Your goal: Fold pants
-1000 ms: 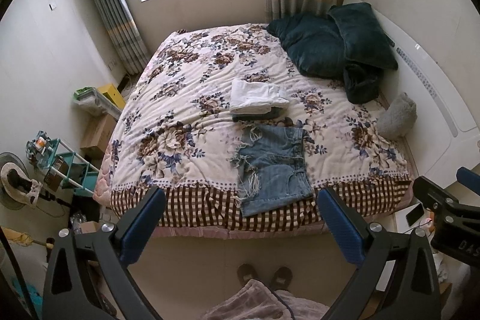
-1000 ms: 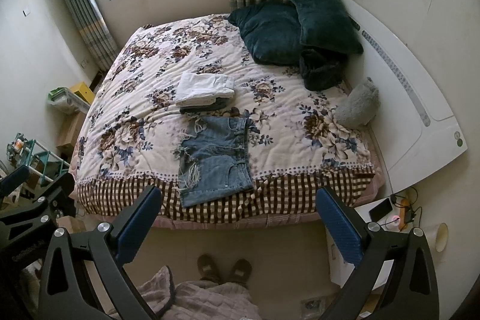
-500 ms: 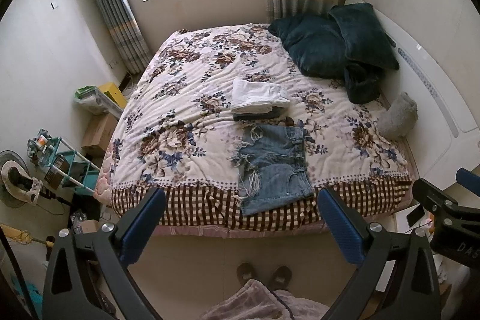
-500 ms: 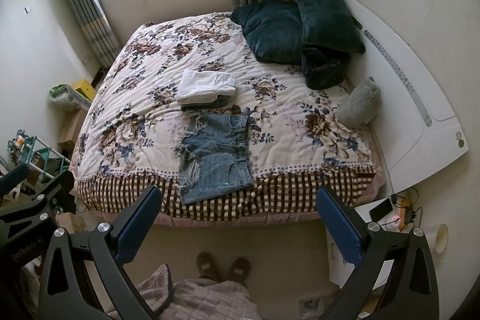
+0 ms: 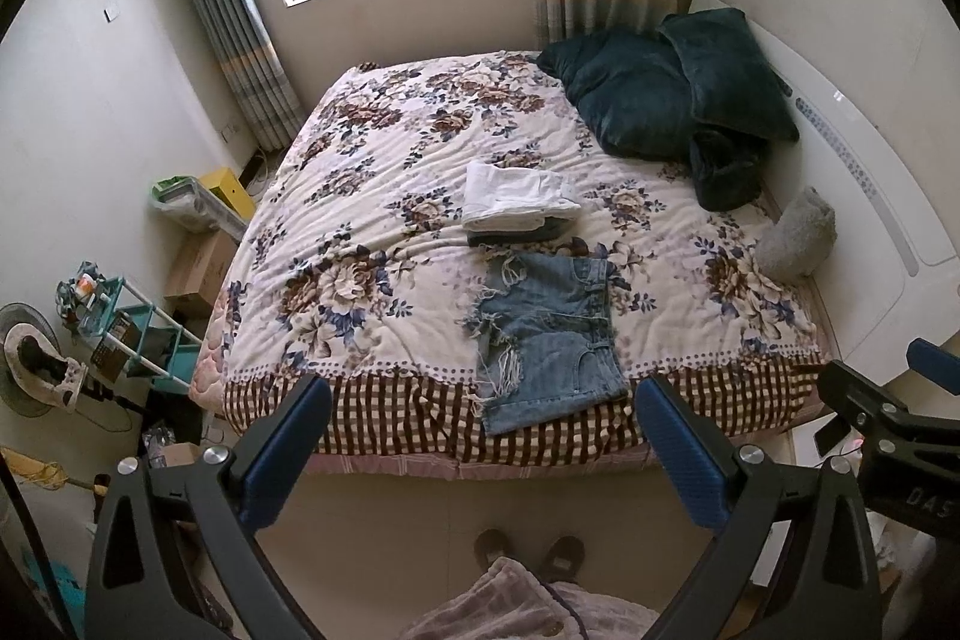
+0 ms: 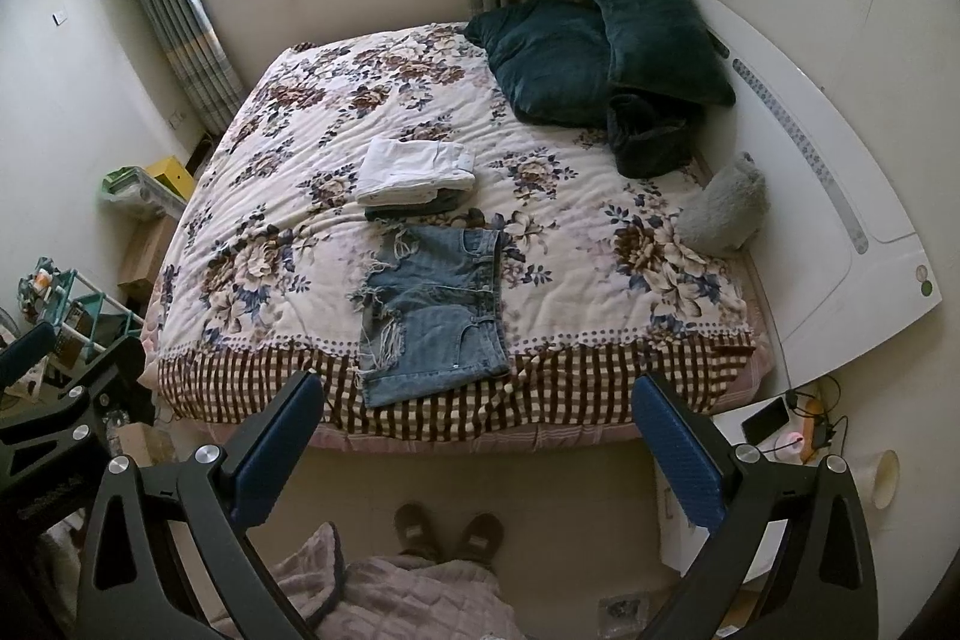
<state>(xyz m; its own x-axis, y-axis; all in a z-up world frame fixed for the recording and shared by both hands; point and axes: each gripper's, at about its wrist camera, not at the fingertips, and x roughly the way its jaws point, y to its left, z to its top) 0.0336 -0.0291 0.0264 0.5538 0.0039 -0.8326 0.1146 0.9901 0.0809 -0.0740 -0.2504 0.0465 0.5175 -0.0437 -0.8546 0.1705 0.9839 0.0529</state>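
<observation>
The left gripper [image 5: 480,436] is spread wide and empty above the floor. Frayed denim shorts [image 5: 543,334] lie flat at the bed's [image 5: 360,250] near edge, hem overhanging, just before a folded stack [image 5: 516,205] whose lower dark garment is mostly hidden. The right gripper [image 6: 477,430] likewise gapes, empty.

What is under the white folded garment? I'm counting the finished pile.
Under the white garment a dark folded piece shows only along its near edge; the rest, and anything beneath it, is covered.
</observation>
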